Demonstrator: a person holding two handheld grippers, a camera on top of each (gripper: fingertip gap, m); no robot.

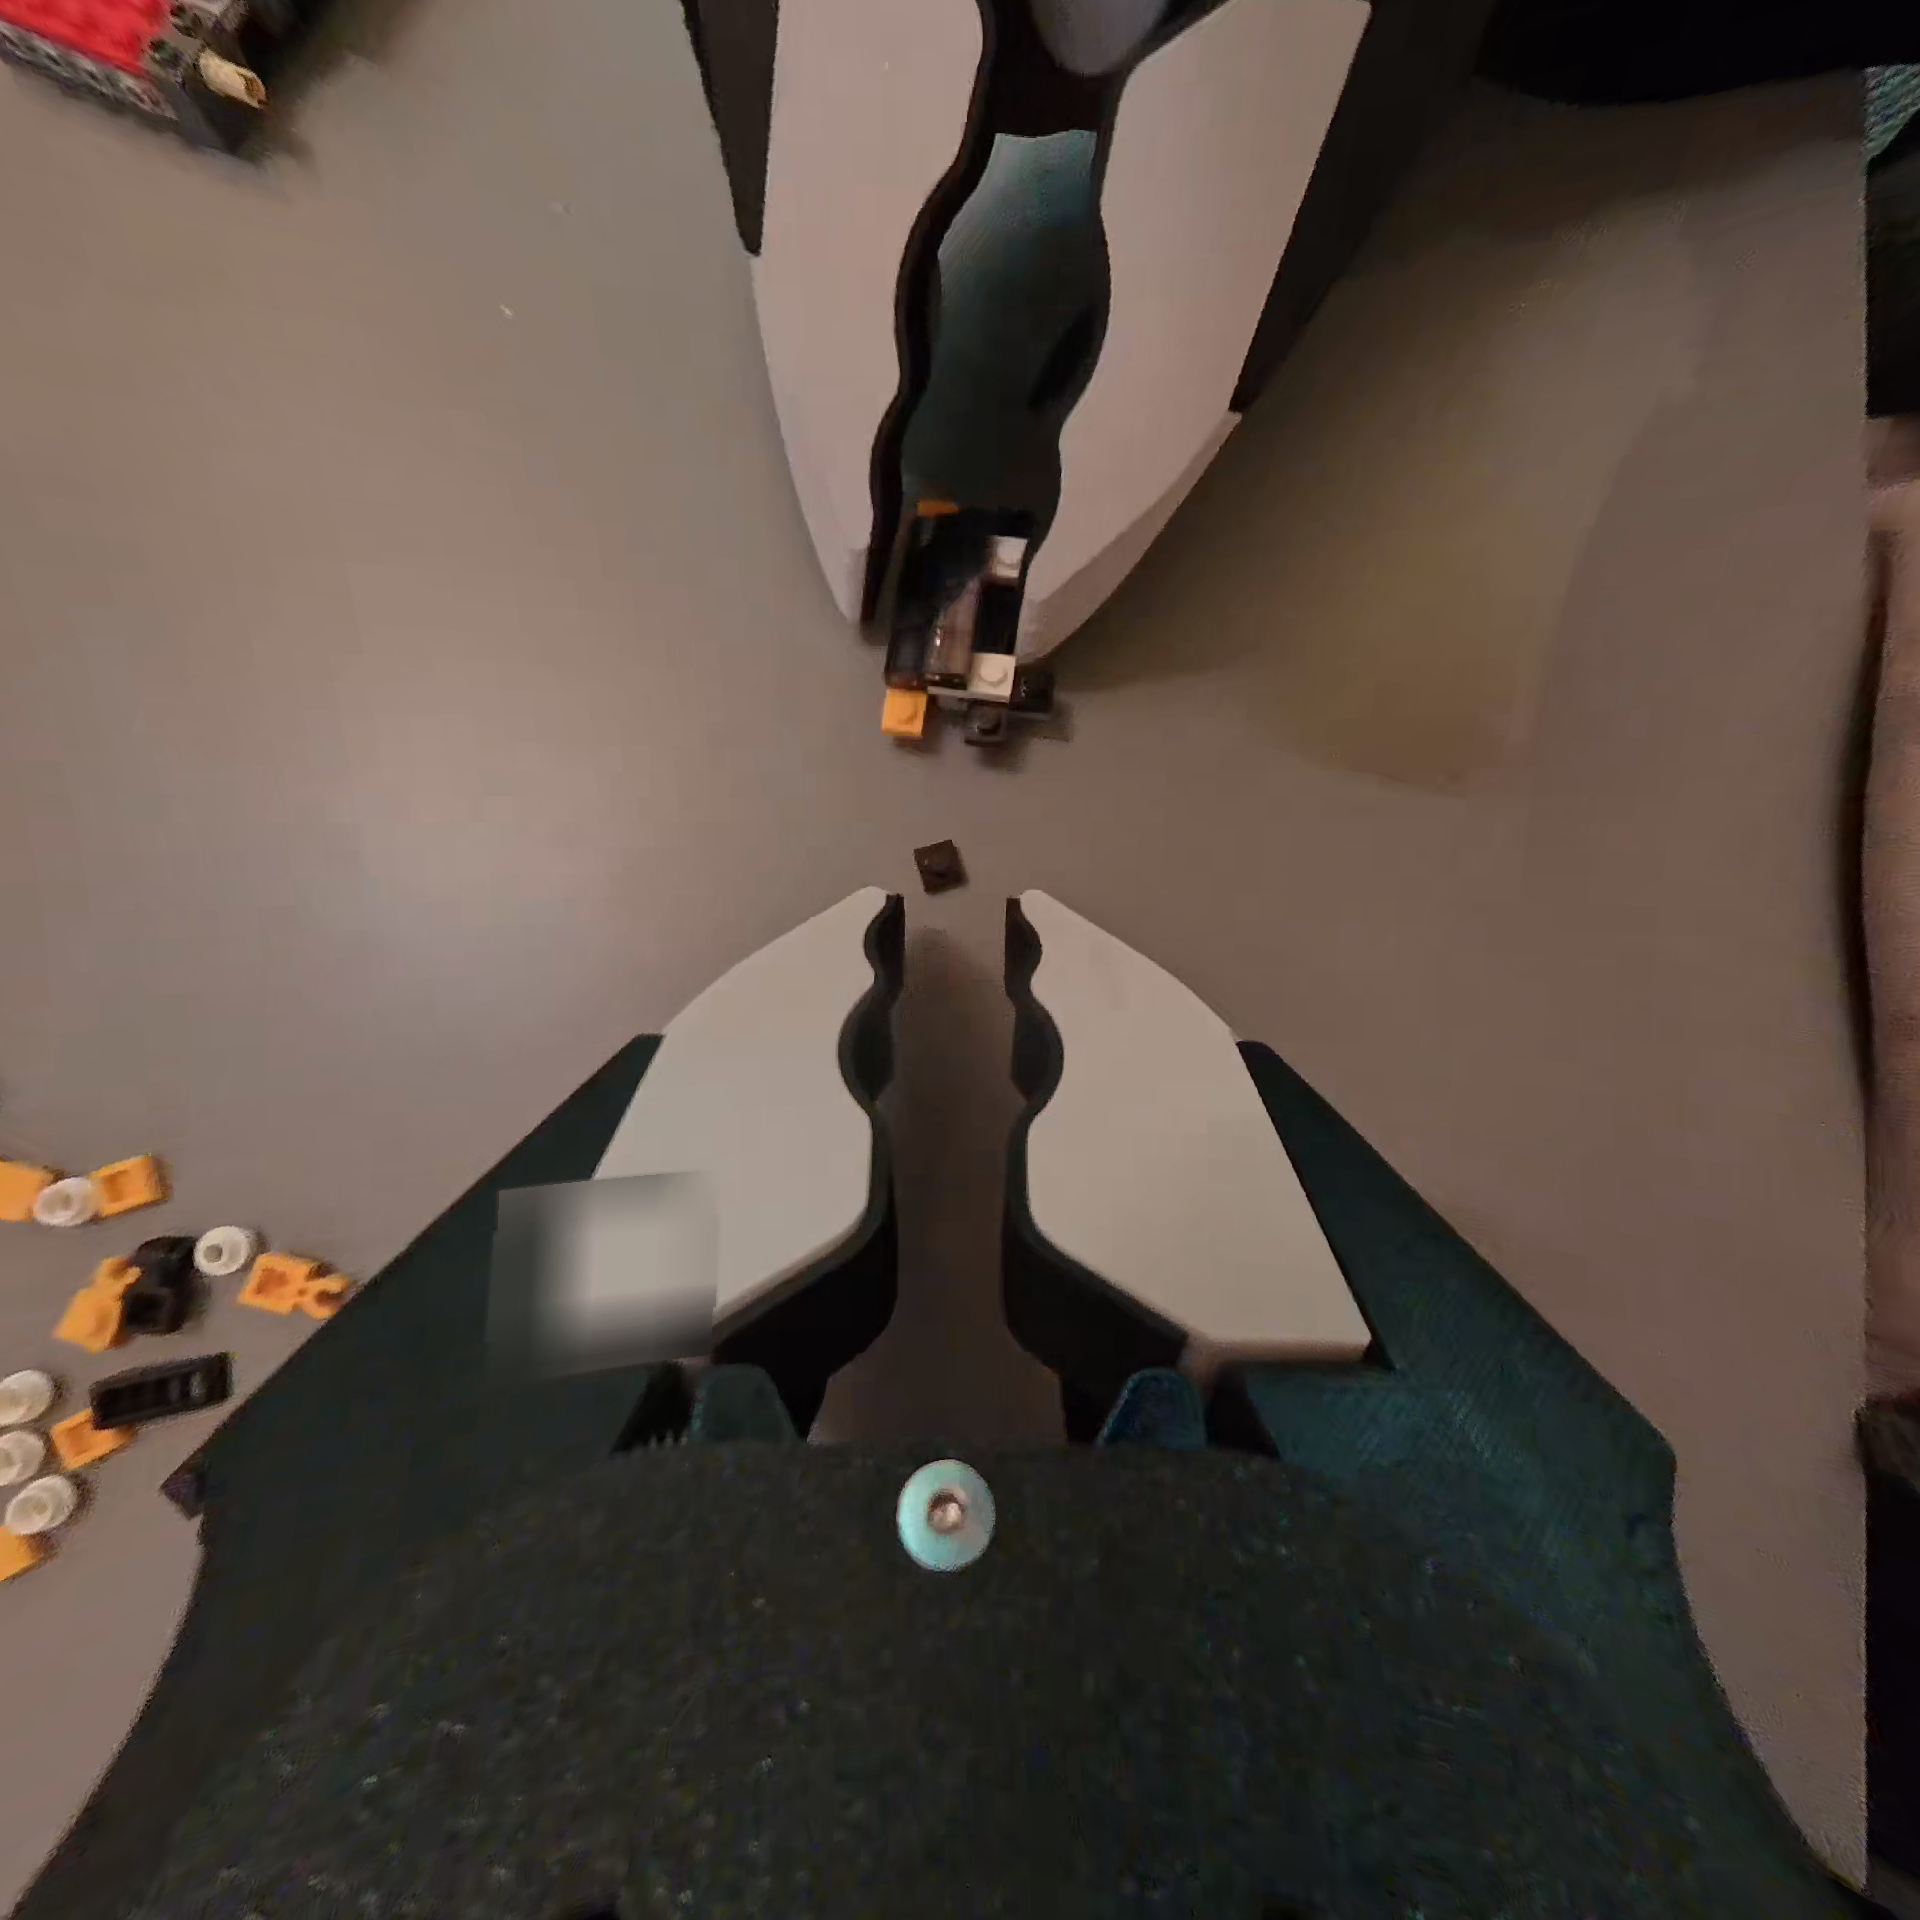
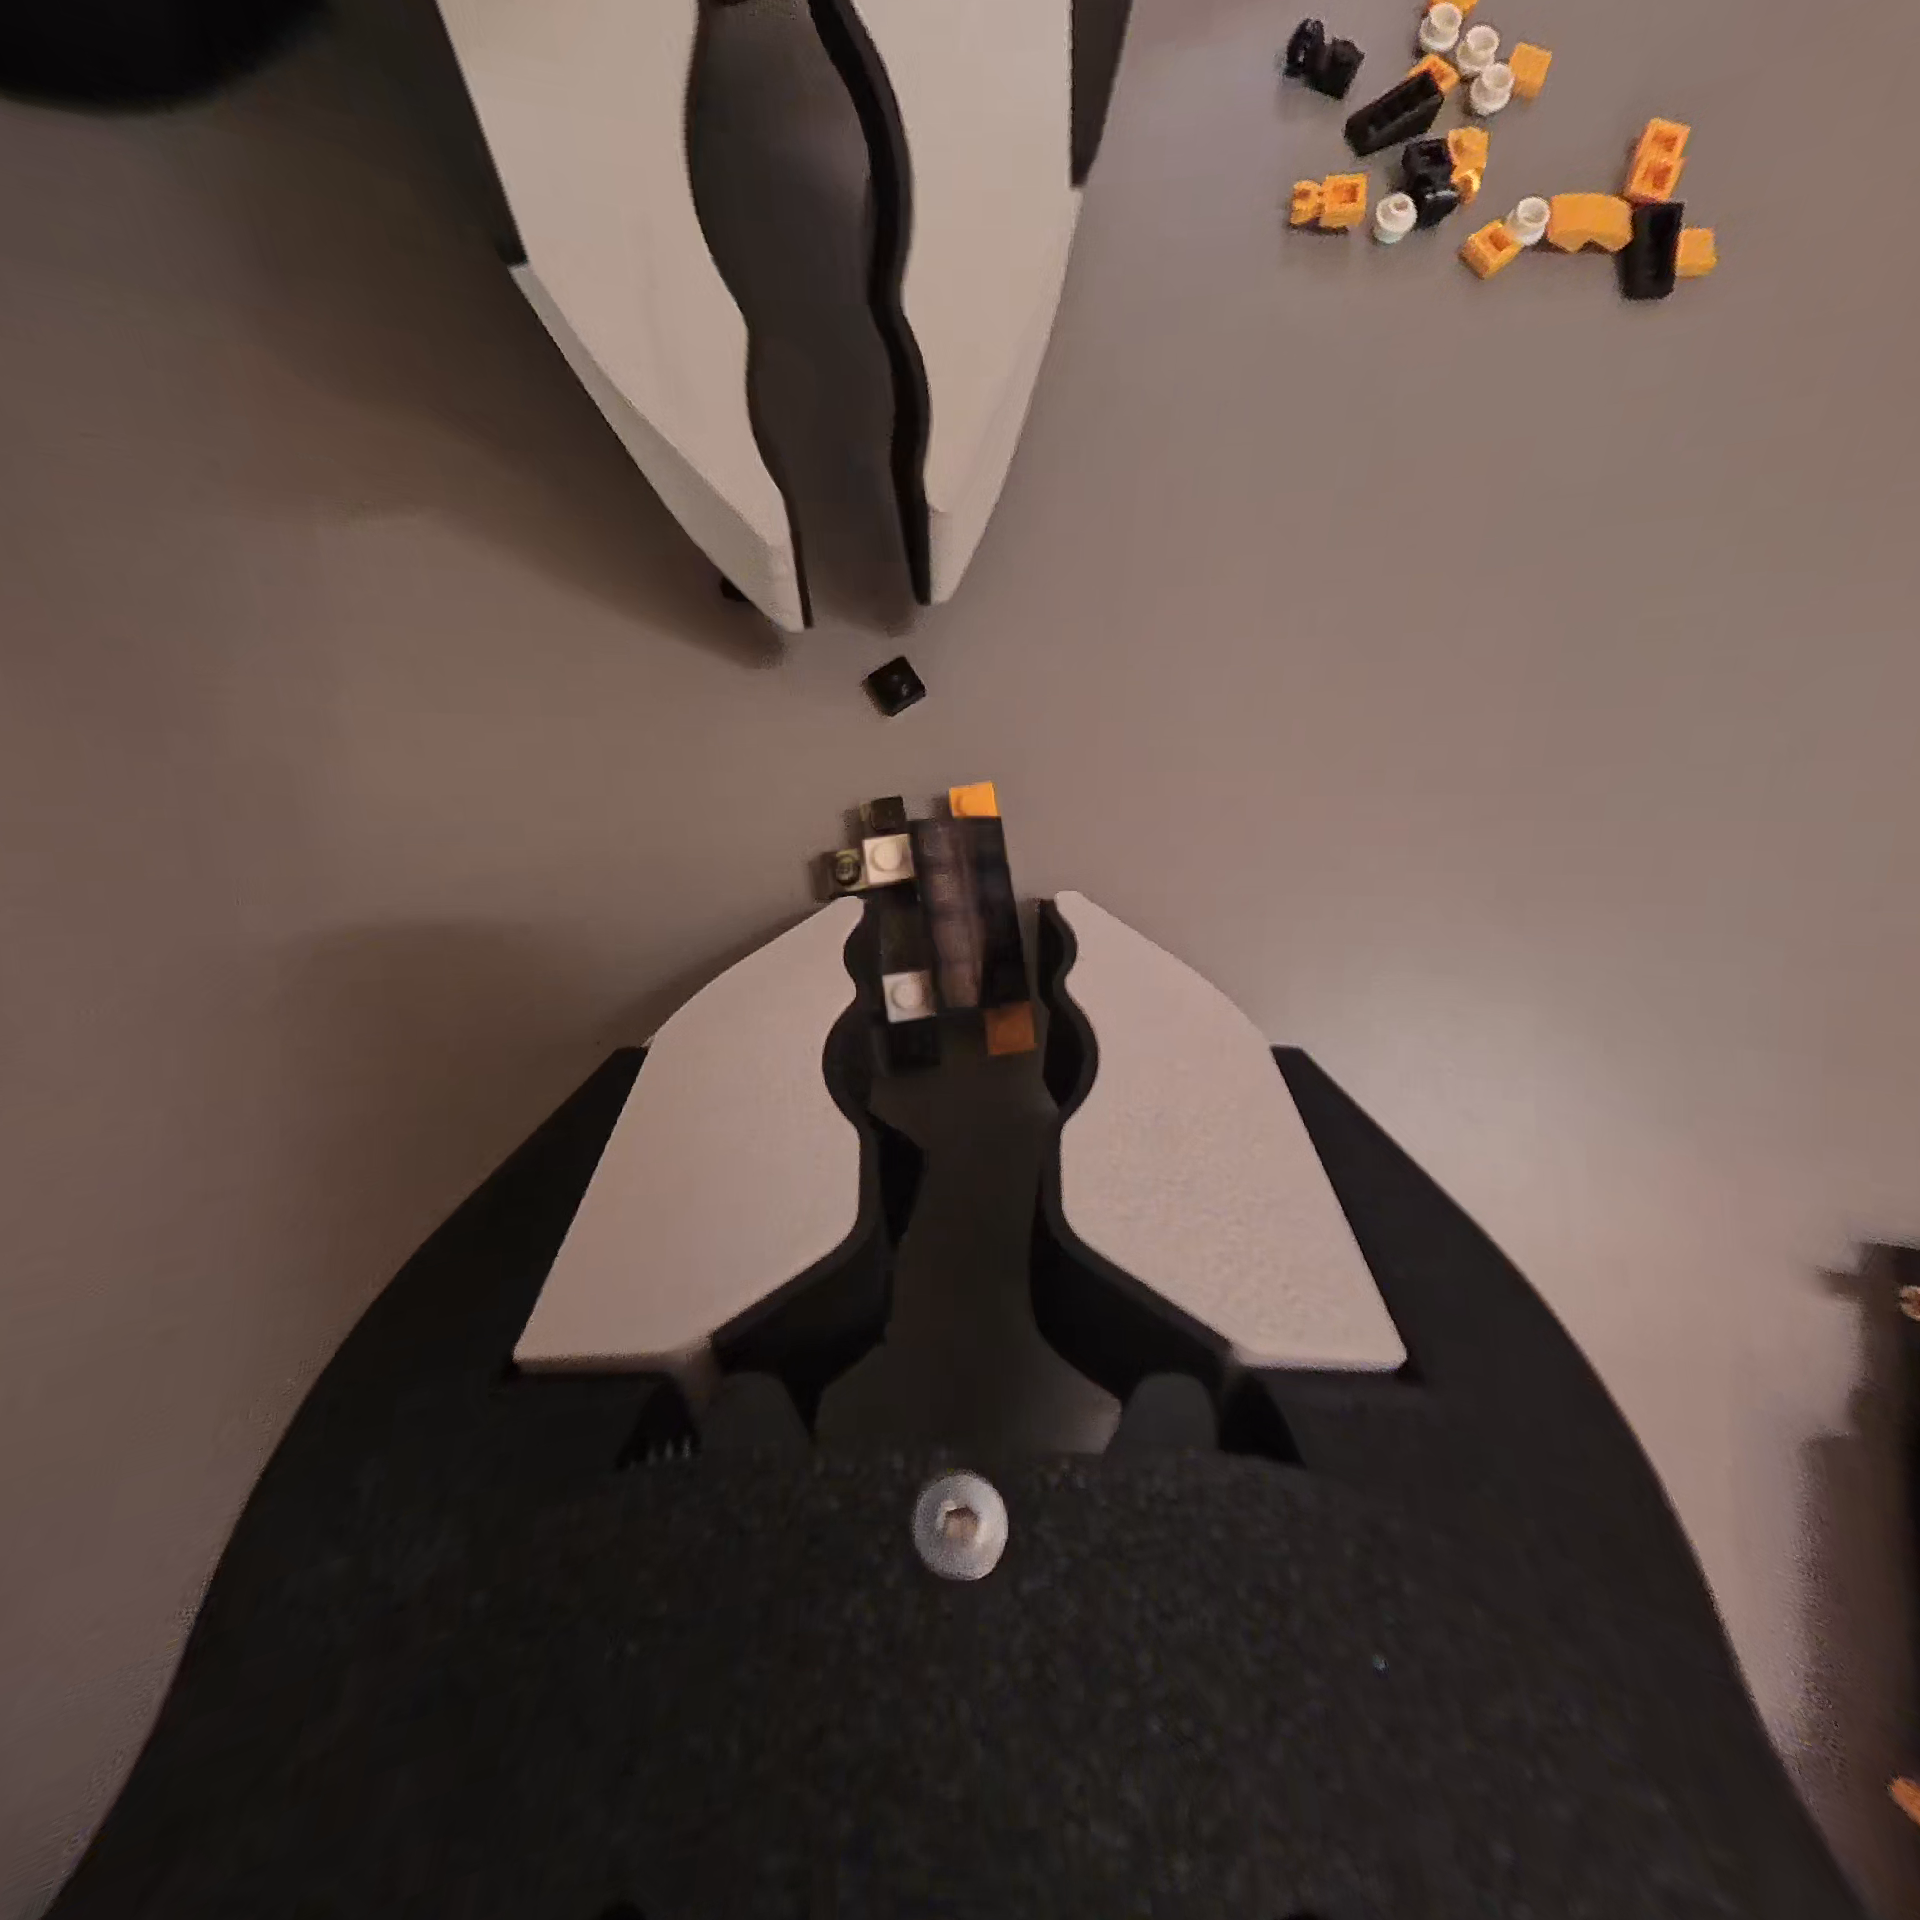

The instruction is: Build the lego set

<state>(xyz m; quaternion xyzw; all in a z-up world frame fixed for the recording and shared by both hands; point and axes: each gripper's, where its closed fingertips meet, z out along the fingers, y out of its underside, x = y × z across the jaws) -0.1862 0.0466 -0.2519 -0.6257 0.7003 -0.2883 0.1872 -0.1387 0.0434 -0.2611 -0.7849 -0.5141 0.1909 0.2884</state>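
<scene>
A small black one-stud plate [image 1: 938,865] lies on the grey table [image 1: 416,623] just ahead of my left gripper [image 1: 951,904]. That gripper is open and empty. The plate also shows in the right wrist view [image 2: 896,686], below the left gripper [image 2: 862,613]. A long black, grey, white and orange lego assembly [image 2: 961,894] lies on the table between the fingers of my right gripper [image 2: 954,902]. A narrow gap shows beside the right pad [image 2: 1060,956], so the pads do not press on it. The assembly [image 1: 961,623] faces me in the left wrist view.
A loose pile of orange, black and white pieces [image 1: 135,1299] lies at the left of the left wrist view and at the top right of the right wrist view [image 2: 1475,156]. A red and black box [image 1: 114,52] stands at the far left corner. Across from one pair of fingers to the other is roughly 6 cm.
</scene>
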